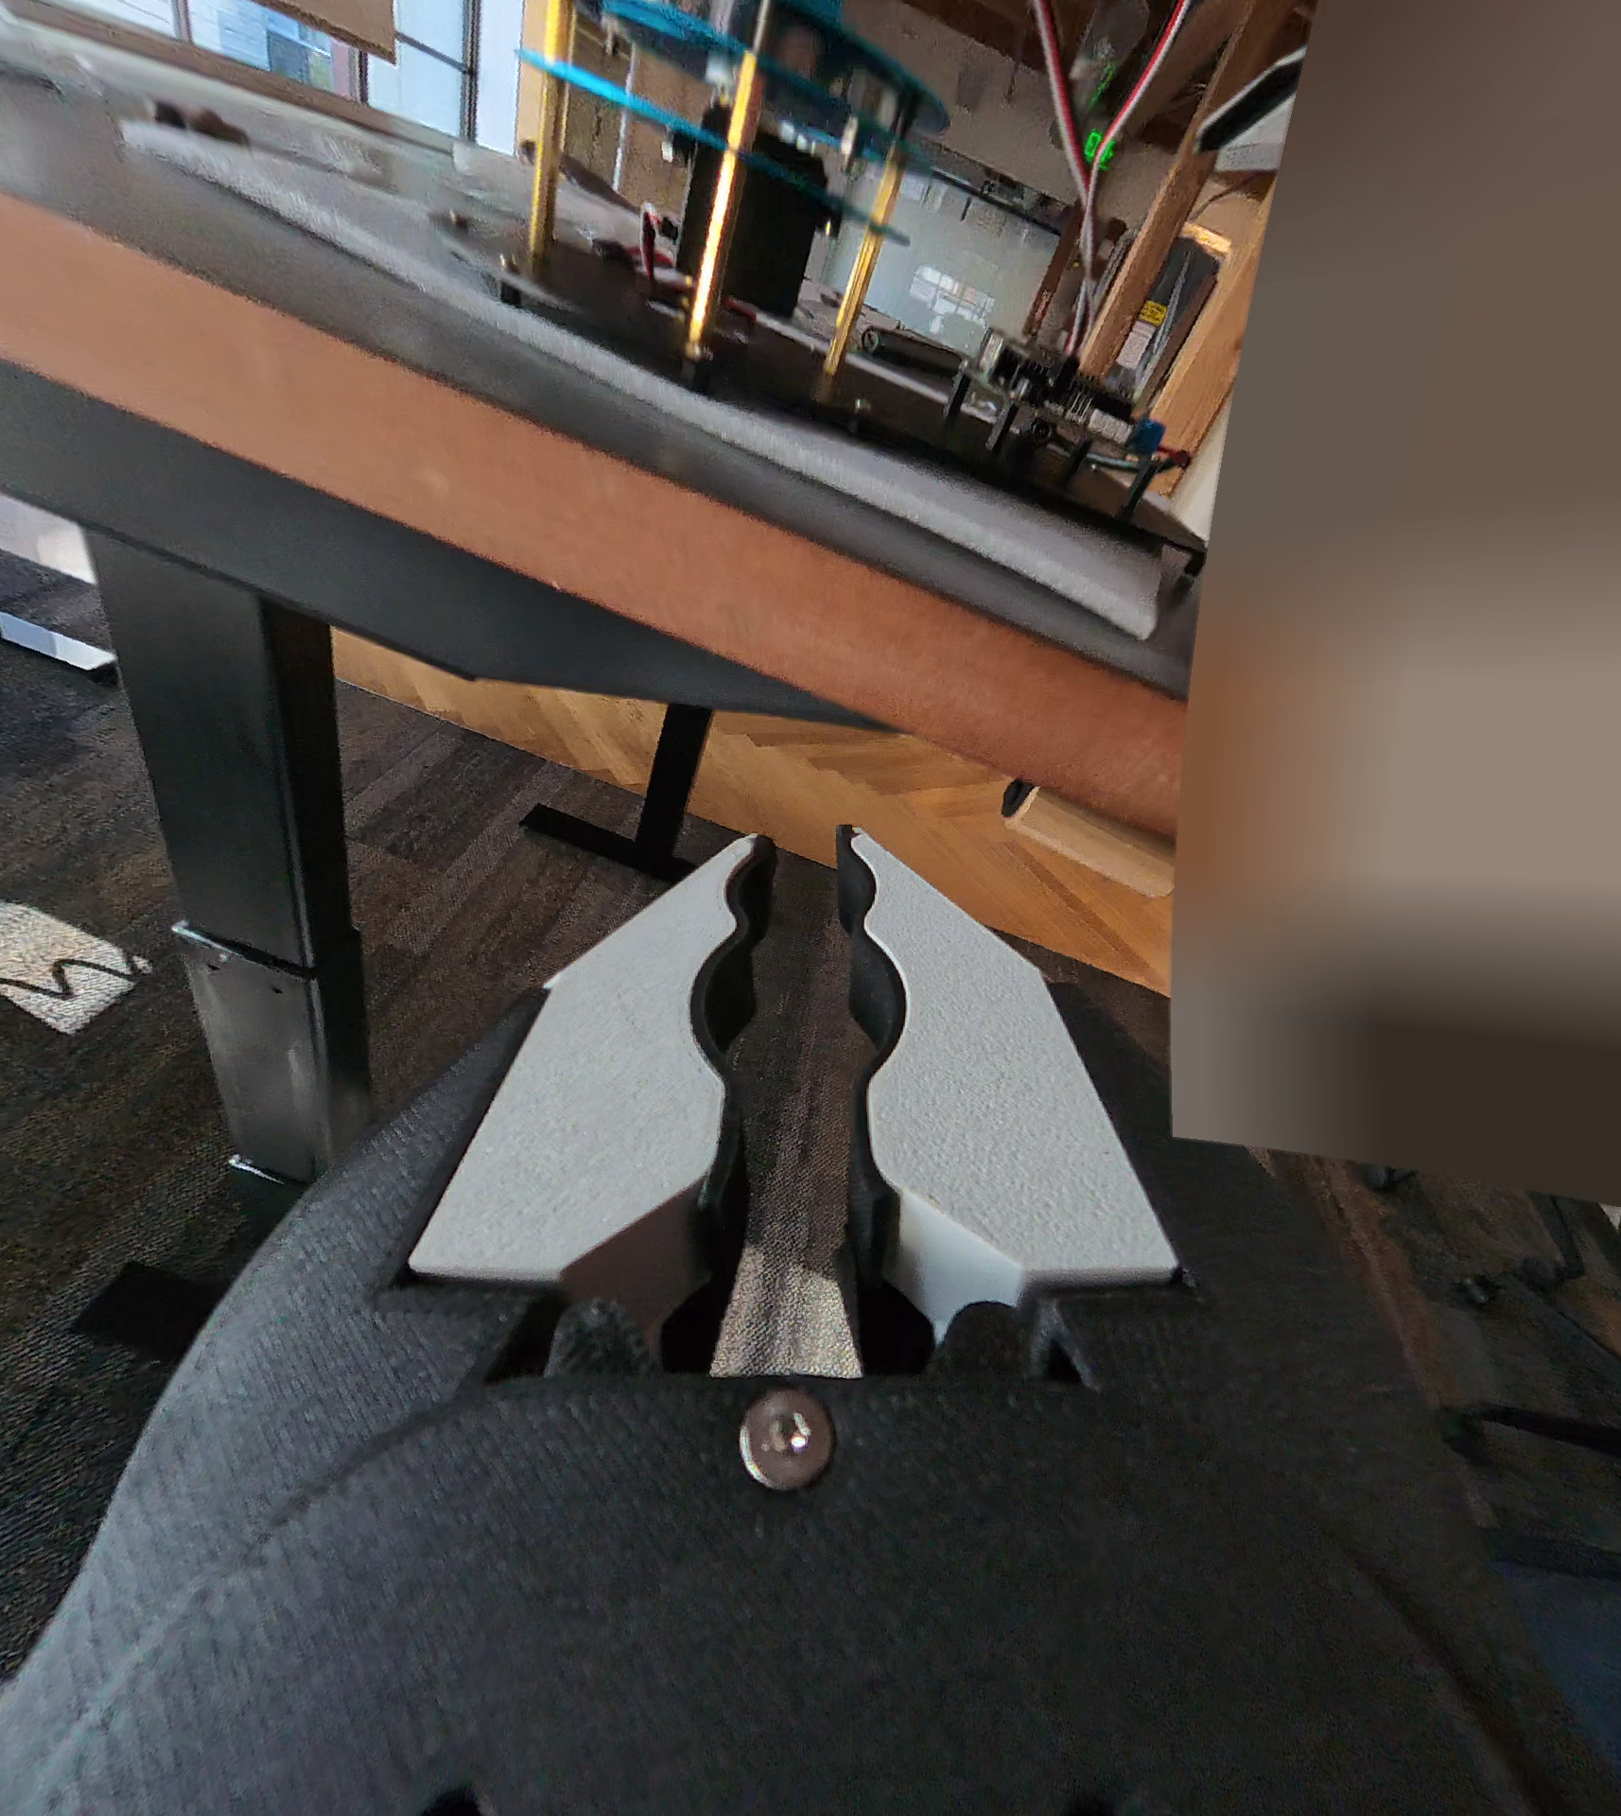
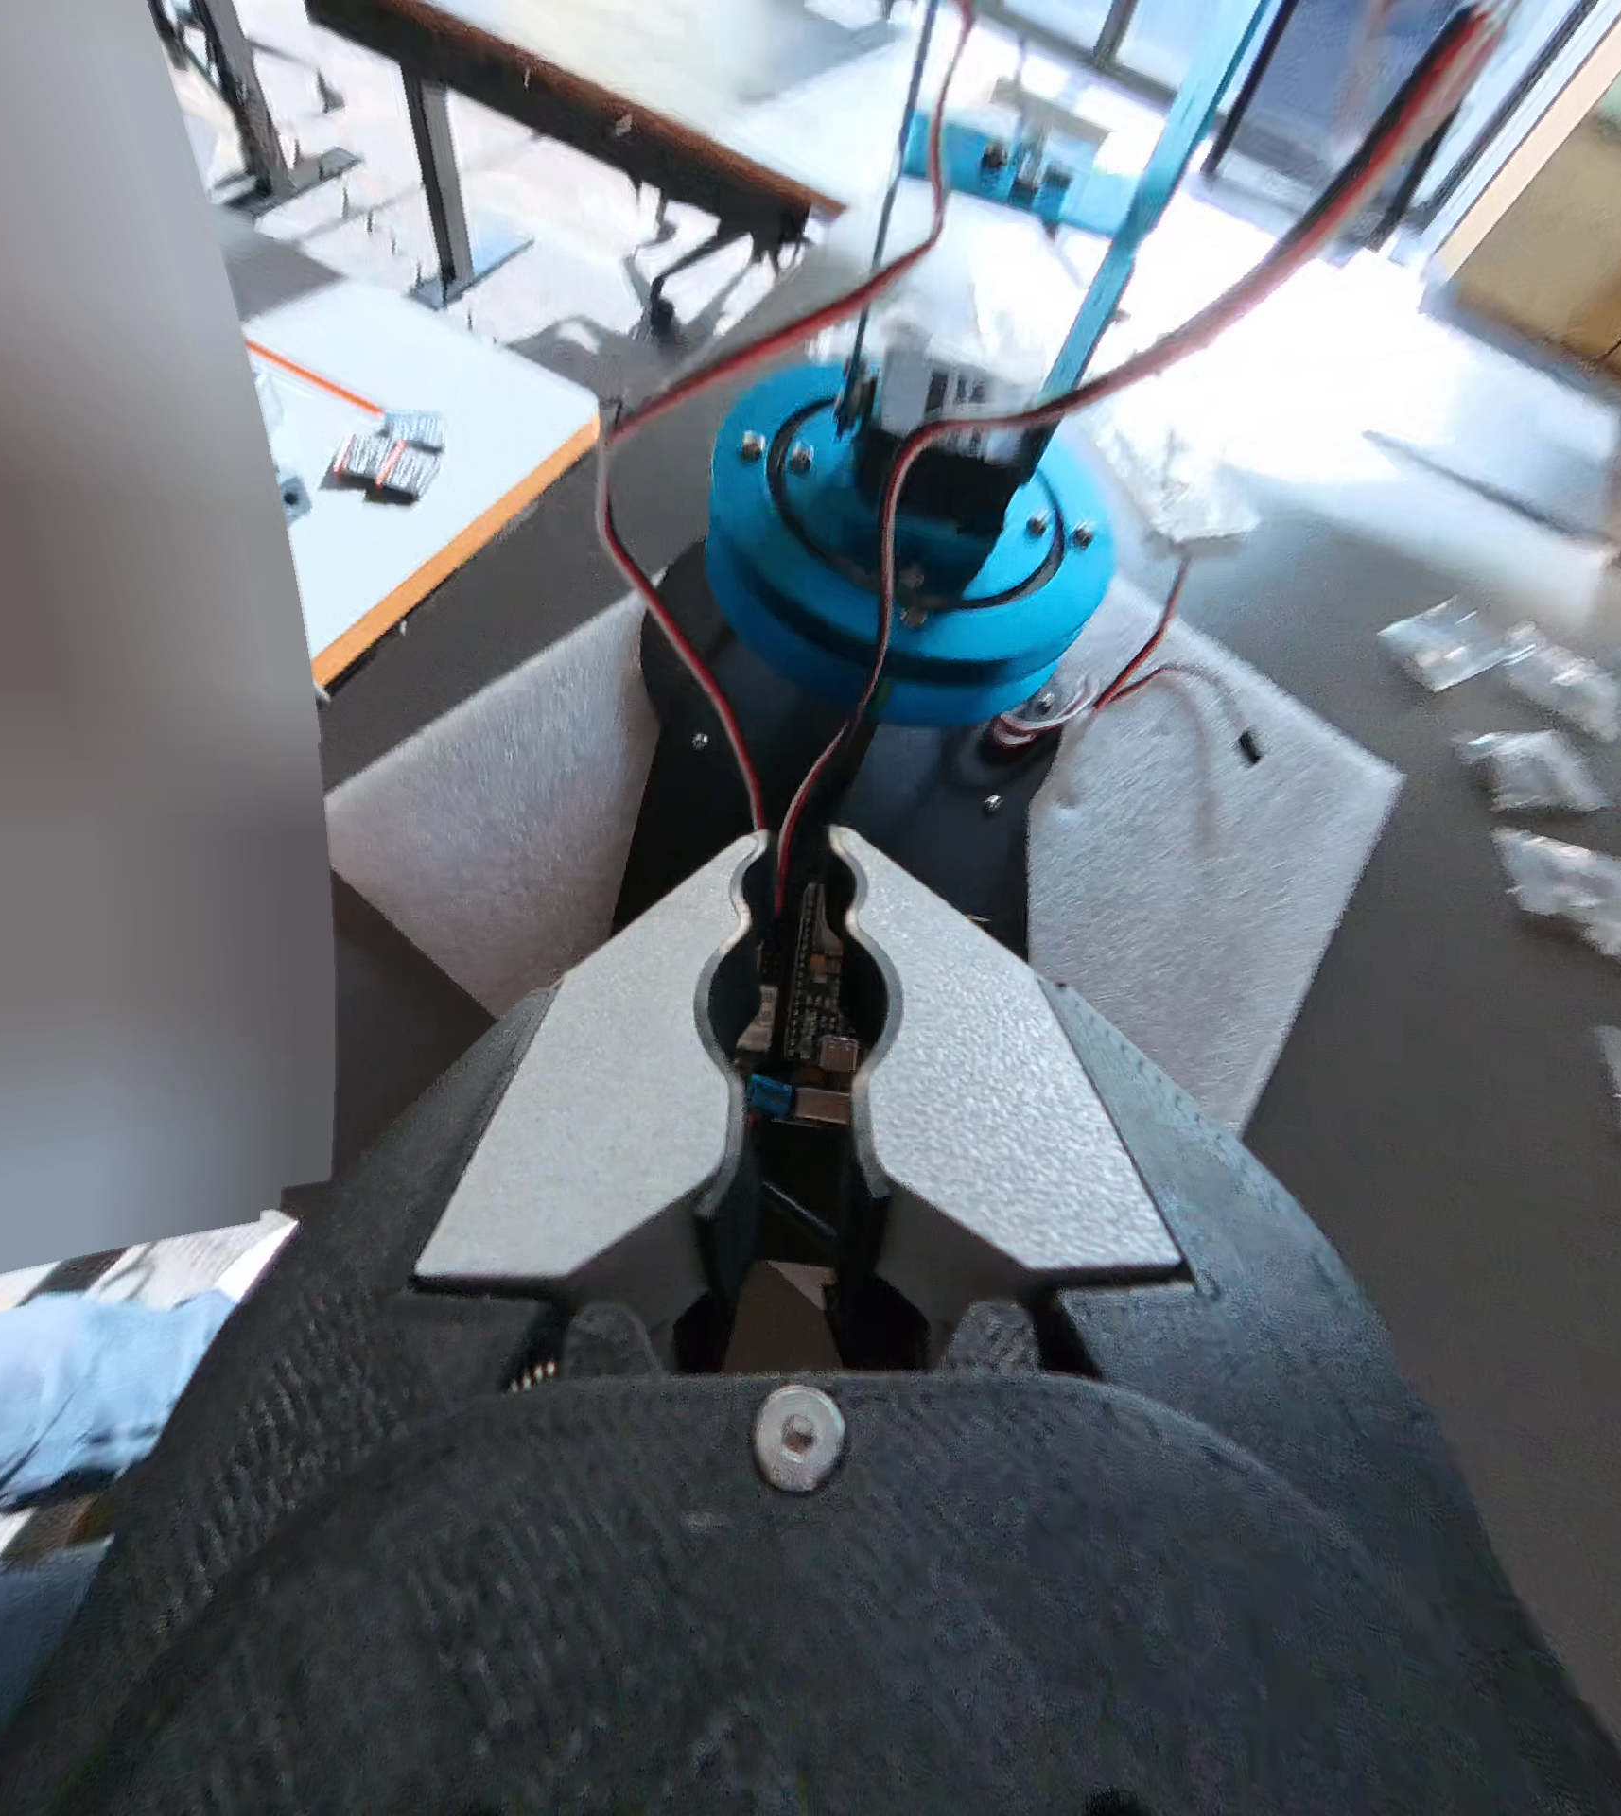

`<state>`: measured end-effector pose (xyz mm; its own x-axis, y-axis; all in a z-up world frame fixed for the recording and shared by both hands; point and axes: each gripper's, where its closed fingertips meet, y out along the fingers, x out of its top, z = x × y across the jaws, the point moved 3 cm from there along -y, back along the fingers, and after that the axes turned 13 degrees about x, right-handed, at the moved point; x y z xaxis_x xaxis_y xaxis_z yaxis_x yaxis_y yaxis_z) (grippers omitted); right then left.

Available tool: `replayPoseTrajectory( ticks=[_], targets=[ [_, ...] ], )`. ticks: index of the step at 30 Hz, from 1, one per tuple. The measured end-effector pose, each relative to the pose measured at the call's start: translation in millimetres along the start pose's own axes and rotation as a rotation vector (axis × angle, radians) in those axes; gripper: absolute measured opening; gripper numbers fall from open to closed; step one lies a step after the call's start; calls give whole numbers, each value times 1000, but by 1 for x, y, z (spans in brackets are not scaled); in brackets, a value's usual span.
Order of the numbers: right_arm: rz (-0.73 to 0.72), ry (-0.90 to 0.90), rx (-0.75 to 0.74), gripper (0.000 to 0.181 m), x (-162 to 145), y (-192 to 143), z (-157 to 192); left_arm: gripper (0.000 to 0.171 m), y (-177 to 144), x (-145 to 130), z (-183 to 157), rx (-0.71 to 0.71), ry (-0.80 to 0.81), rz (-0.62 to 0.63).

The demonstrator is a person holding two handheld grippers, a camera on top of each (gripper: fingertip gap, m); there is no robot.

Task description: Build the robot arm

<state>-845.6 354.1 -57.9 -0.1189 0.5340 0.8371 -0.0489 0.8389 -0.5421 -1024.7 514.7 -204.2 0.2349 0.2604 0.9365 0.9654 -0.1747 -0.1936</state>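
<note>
Left wrist view: your left gripper (image 1: 805,845) hung below the table edge (image 1: 531,511), jaws parted by a narrow gap and holding nothing, while three brass posts (image 1: 720,211) carried blue discs (image 1: 767,59) on the tabletop above. Right wrist view: your right gripper (image 2: 799,837) stood narrowly parted over a circuit board (image 2: 811,1022), three servo cables (image 2: 689,668) running from the one blue round base (image 2: 905,580); whether the tips pinched a cable could not be told.

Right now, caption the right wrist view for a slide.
Right gripper above a circuit board, wires running between its fingers.
</note>
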Motion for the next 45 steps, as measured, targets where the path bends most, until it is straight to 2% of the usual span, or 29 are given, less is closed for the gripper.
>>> replayPoseTrajectory(
  ticks=[2,6,10,12,16,19,22,26,28,29,33,35,36,39,45],
  targets=[
    [-50,-21,-44,11,8,-21,4,11,-9,14,0,19,17,-8],
    [-108,51,-83,16,3,-49,12,11,-27,45,0,65,71,-26],
    [-186,87,-98,21,-12,-53,22,11,-41,67,-3,114,133,-22],
    [-232,83,-50,21,-17,-46,31,11,-45,74,-7,132,147,-6],
    [-334,87,-74,21,-16,-53,38,11,-56,99,-25,140,160,-16],
    [-433,207,-64,23,-5,-82,41,11,-74,129,-43,157,201,-45],
    [-529,188,-90,15,17,-129,47,12,-95,157,-59,183,245,-48],
    [-492,89,-223,9,37,-188,60,12,-126,185,-80,177,253,-67],
    [-444,55,-312,22,41,-211,66,12,-141,195,-86,178,258,-78],
    [-417,38,-359,27,41,-220,69,12,-147,198,-86,188,263,-80],
    [-367,13,-453,24,43,-239,82,13,-166,213,-75,220,257,-91],
    [-411,18,-433,3,51,-241,90,13,-169,222,-69,201,241,-114],
    [-437,23,-425,0,54,-241,93,12,-169,226,-66,189,233,-124],
    [-476,56,-390,0,59,-239,98,13,-156,236,-58,138,201,-135],
    [-405,126,-418,0,41,-243,108,12,-114,249,-60,23,200,-163]
  ],
)
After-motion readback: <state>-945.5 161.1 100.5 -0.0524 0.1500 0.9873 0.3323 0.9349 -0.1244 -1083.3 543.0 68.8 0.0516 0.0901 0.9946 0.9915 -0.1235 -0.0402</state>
